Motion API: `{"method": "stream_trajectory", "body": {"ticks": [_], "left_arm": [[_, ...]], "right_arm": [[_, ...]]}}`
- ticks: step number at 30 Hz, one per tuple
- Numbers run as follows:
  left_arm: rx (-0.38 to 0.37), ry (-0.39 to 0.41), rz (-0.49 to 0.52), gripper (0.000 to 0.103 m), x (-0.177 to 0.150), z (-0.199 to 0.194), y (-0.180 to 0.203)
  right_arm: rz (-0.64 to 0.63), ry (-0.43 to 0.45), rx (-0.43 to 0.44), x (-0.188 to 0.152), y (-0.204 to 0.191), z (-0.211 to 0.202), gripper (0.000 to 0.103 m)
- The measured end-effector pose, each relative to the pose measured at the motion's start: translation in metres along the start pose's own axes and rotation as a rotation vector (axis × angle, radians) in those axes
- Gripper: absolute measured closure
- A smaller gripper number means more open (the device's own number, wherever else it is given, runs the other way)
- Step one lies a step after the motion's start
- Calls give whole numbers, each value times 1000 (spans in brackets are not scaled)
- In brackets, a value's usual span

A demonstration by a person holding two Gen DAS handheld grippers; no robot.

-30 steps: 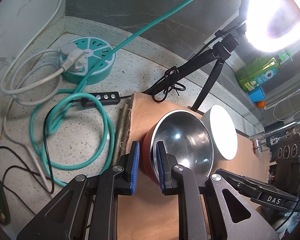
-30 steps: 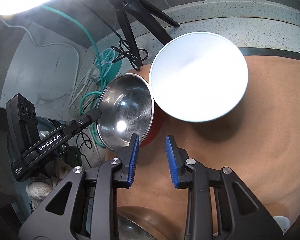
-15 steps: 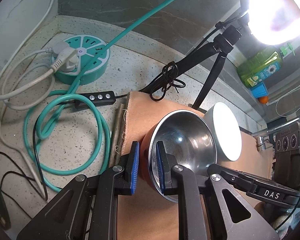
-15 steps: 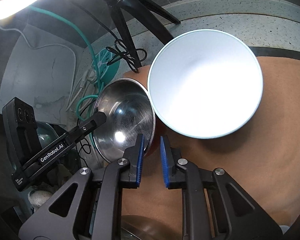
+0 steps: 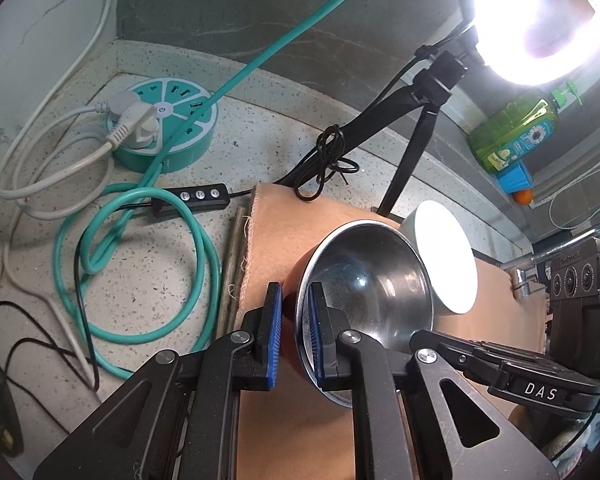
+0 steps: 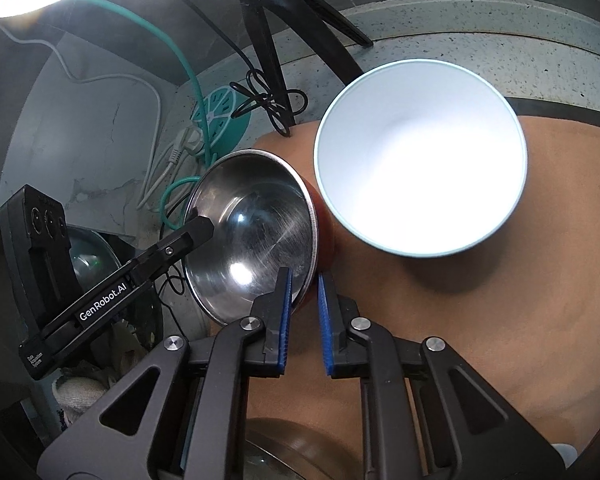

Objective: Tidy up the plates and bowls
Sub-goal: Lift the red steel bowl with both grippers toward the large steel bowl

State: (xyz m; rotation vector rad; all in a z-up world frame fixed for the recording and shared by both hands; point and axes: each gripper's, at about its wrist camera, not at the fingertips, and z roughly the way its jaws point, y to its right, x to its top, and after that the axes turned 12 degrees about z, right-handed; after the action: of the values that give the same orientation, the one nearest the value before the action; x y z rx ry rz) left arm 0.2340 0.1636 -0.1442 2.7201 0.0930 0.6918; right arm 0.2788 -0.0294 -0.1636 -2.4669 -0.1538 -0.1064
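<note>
**Two grippers, one steel bowl: a shared pinch on the rim**

We see the left gripper [image 5: 294, 330] with its blue pads closing on the near rim of the steel bowl [image 5: 374, 276], one pad inside the polished basin and one against the red outer wall. The right gripper [image 6: 303, 314] is closing across the same bowl's rim [image 6: 256, 236] from the opposite side, again one pad in, one pad out. Each tool shows in the other's camera, so we judge the grip to be deliberately shared: a thin rim pinched at two opposed points lets the bowl be lifted level instead of tipping. The bowl appears tilted and perhaps raised slightly off the tan mat [image 5: 284, 224], though the fisheye view leaves that uncertain.

Just beside it, rim to rim, stands the white bowl [image 6: 420, 160], empty and upright on the mat; we take it as the likely nesting partner.

Our count: two bowls in full view, plus one darker dish edge [image 6: 296, 452] at the bottom of the right camera's frame. Beyond the mat lie one round teal power strip [image 5: 168, 128], one coiled teal cable [image 5: 140, 264], one tripod [image 5: 424, 120] and one green bottle [image 5: 516, 132].
</note>
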Motion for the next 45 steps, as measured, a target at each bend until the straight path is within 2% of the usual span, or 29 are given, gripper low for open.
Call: {"method": "stream_trajectory", "body": {"ticks": [11, 29, 45], "left_arm": [[-6, 47, 8, 92, -14, -34, 11], [5, 124, 40, 92, -65, -99, 52], [4, 82, -4, 92, -132, -111, 73]], "right_arm": [[-27, 14, 44, -18, -8, -27, 90], [-100, 27, 90, -83, -5, -82, 90], [-154, -54, 60, -137, 17, -89, 90]]}}
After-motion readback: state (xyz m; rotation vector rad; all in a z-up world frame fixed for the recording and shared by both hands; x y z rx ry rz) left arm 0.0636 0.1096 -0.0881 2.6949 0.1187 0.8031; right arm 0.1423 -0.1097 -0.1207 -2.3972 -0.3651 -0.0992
